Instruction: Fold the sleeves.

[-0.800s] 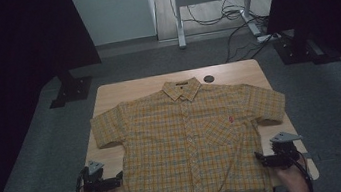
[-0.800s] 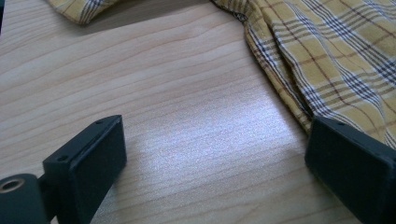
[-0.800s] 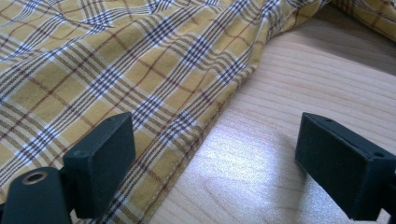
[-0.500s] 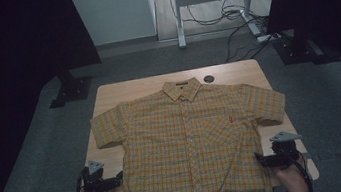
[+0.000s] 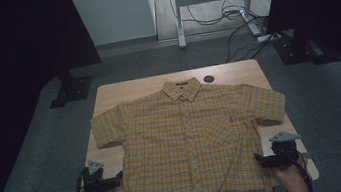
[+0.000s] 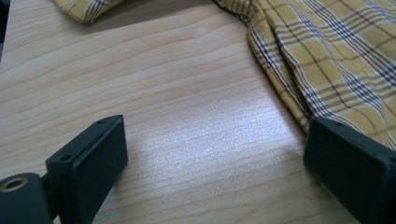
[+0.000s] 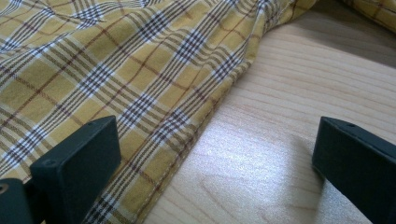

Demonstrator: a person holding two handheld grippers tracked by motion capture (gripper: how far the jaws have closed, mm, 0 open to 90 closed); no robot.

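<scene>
A yellow plaid short-sleeved shirt (image 5: 190, 143) lies flat, front up, on the wooden table (image 5: 132, 88), collar at the far side. My left gripper (image 5: 117, 179) rests low at the shirt's near left side seam, jaws wide apart over bare wood (image 6: 187, 140), the shirt edge (image 6: 299, 74) beside its right jaw. My right gripper (image 5: 259, 160) sits at the near right side seam, jaws open. One of its jaws lies over the plaid cloth (image 7: 116, 70), the other over wood, and the hem (image 7: 196, 126) runs between them. Neither gripper presses on the cloth.
A small round dark hole (image 5: 208, 78) marks the table's far edge near the collar. Grey carpet surrounds the table. Black stand bases (image 5: 71, 87) flank it at the back, and a desk frame with cables (image 5: 216, 3) stands farther off.
</scene>
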